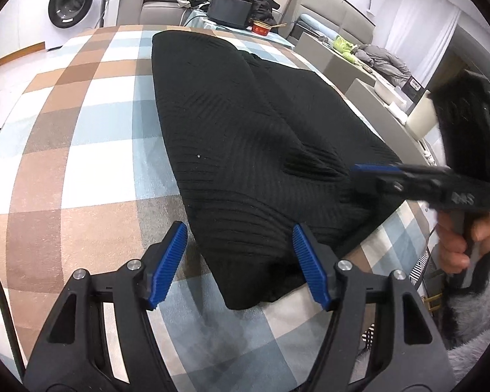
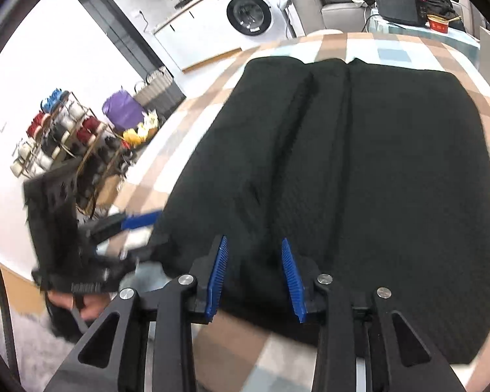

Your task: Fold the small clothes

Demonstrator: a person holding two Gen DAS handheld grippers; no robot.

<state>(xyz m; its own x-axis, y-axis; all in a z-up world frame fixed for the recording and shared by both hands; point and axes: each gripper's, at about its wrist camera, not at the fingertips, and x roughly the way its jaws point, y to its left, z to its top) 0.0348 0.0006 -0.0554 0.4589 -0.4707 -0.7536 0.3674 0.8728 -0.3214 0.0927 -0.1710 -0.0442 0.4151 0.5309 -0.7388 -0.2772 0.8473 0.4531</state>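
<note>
**Both grippers at the near edge of the black top**

The left gripper (image 1: 241, 261) has its jaws spread wide. The near left corner of the black top (image 1: 245, 150) lies between the blue pads (image 1: 170, 261), but they do not press on it. The right gripper (image 2: 254, 277) has its jaws partly spread, and the near hem of the top sits in the gap. These pads do not pinch the cloth either.

The top lies flat on the desk (image 1: 81, 150), on a check cloth of brown, blue and white. Its two sides look folded in to the middle, where a long ridge runs away from the grippers.

I think the step in hand is to grab the near hem and fold it up to the far edge. To do it well, each gripper should bite all the layers at its own corner. Then both should lift together and lay the hem down straight, so the sides stay tucked in.

The left view shows the right gripper from the side, held in a hand (image 1: 457, 245), and a grey sofa (image 1: 343, 16) behind. The right view shows a rack (image 2: 58, 137) of spools that the left view does not. Both views show the washer (image 2: 248, 13)
</note>
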